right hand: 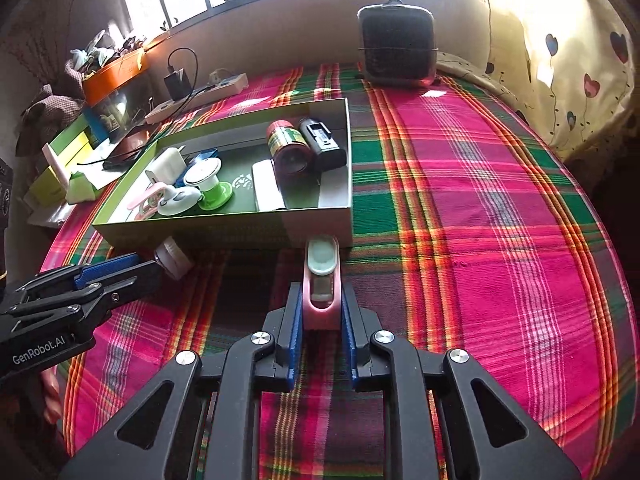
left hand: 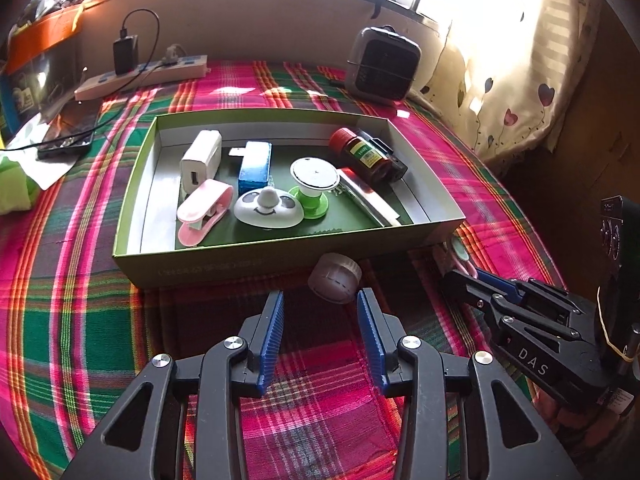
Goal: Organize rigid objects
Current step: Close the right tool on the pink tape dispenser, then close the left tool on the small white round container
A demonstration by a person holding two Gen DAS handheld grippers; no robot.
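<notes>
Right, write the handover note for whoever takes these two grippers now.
Left gripper: open, empty, low over the plaid cloth, its fingertips just short of the small round jar lying in front of the box.
Right gripper: shut on the pink clip, held just before the box's near right corner.
Done: white charger, blue block, another pink clip, koala piece, green stand, red-capped bottle already in the box.
Left: drop the held clip in, then pick up the jar.
</notes>
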